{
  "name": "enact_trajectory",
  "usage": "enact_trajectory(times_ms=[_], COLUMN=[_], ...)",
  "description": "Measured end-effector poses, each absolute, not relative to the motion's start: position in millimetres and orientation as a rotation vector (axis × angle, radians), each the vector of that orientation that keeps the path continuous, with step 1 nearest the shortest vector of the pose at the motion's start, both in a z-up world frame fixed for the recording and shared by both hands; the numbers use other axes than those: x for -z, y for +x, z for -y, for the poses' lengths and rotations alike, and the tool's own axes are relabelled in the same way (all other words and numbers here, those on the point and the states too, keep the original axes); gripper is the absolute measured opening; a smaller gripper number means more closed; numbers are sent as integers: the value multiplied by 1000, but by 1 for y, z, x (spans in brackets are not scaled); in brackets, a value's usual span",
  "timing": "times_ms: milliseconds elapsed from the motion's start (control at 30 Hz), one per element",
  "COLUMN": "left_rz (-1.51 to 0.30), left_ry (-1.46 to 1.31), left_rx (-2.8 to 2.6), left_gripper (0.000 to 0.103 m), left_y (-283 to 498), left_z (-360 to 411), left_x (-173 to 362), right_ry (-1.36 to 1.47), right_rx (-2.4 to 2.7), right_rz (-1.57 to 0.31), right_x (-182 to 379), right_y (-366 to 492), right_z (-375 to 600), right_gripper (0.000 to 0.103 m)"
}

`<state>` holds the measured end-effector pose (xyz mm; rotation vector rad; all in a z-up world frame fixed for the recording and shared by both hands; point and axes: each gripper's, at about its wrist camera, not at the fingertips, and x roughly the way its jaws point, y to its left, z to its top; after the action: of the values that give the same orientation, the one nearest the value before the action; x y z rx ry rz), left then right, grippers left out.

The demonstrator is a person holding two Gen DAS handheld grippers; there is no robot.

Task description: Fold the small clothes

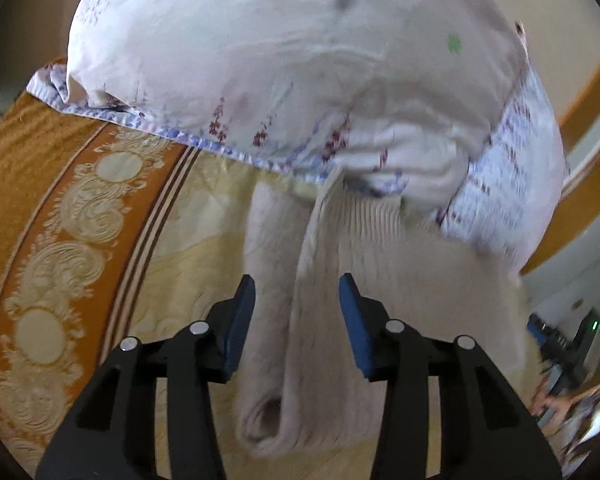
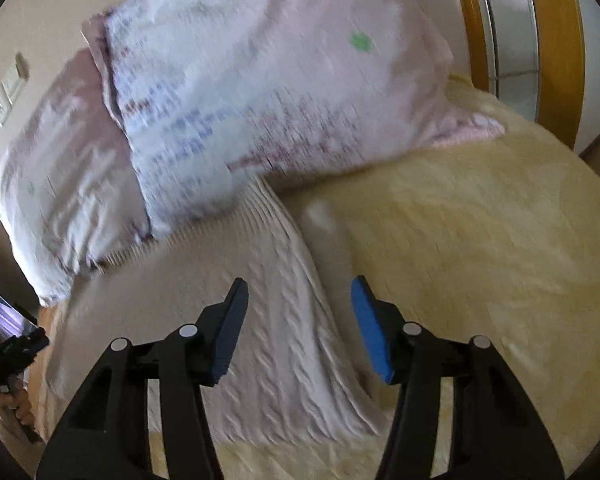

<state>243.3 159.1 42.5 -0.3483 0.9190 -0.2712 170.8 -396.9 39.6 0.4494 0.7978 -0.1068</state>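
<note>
A pale pink cable-knit sweater [image 2: 284, 312] lies folded on the yellow bedspread [image 2: 480, 240], its ribbed hem against the pillows. In the left wrist view the sweater [image 1: 340, 312] shows a rolled sleeve with its cuff opening toward the camera. My left gripper [image 1: 297, 292] is open, its blue pads either side of the sleeve fold, just above it. My right gripper [image 2: 300, 296] is open over the sweater's right edge, holding nothing. Both views are blurred.
Two floral white-and-pink pillows [image 2: 260, 92] lie at the head of the bed, also in the left wrist view [image 1: 284, 72]. The bedspread has an orange ornamental border [image 1: 72, 216]. A wooden frame [image 2: 556, 48] stands at the right. The other gripper [image 2: 8, 352] shows at the far left.
</note>
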Motion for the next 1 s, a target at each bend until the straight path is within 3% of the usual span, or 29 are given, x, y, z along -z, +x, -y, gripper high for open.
enact_trajectory(times_ms=[167,233,533,700,1000], left_rz=[-943,-962,-975,-961,-956], left_ry=[-311,-293,-224,-184,-178], left_rx=[271,274,260,275,316], left_gripper=[37,31,14,9,4], left_y=[231,229,223,216,208], left_z=[-157,-153,-143,-141,-148], left_x=[-32,-27,-21,-25,-30], right_ry=[431,426,345,345,384], right_rx=[122,121,122,129,142], right_rz=[-863,-882,-857,-833,-850], right_x=[-20,-15,-14,-19,-21], right_y=[168,168,159,152,136], right_z=[396,395,386,386,387], right_gripper=[50,38,16,9,8])
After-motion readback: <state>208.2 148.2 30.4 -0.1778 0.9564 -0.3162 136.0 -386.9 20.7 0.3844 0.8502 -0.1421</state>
